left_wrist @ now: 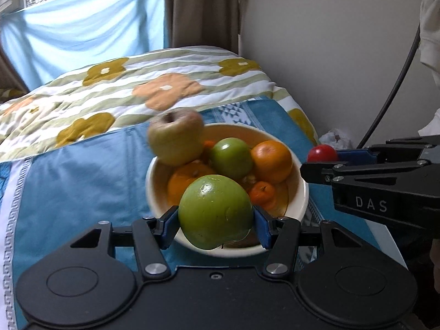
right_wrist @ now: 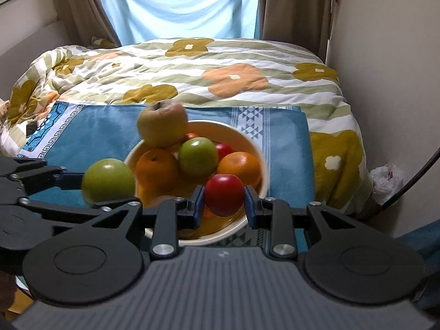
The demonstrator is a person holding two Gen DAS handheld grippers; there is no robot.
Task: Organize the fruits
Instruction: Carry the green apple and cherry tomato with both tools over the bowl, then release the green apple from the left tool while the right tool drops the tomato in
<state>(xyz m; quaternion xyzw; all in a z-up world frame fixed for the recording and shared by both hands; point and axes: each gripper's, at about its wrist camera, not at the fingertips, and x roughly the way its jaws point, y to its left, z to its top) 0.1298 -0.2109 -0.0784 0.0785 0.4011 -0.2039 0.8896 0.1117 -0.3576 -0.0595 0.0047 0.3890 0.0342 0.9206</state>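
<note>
Clamped between the blue pads of the left tool (left_wrist: 216,220) is a large green apple (left_wrist: 215,211), held over the near rim of the cream bowl (left_wrist: 301,192). Just right of it, the right tool (right_wrist: 224,206) grips a small red fruit (right_wrist: 224,194), its jaws set narrow around it, above the bowl's near edge.

Counted across both views, the bowl holds one smaller green apple (right_wrist: 198,156), two large oranges (right_wrist: 156,170), one small mandarin (left_wrist: 262,194) and one more red fruit (right_wrist: 227,150). One yellowish apple (right_wrist: 162,125) is blurred above the far rim; whether it touches the bowl is unclear.

Under the bowl lies a blue patterned cloth (right_wrist: 96,132), spread on a bed with a floral striped quilt (right_wrist: 233,63). Beyond stand brown curtains (right_wrist: 291,2) and a pale blue sheet (right_wrist: 178,2) over the window. A black cable (left_wrist: 396,82) runs along the wall at right.
</note>
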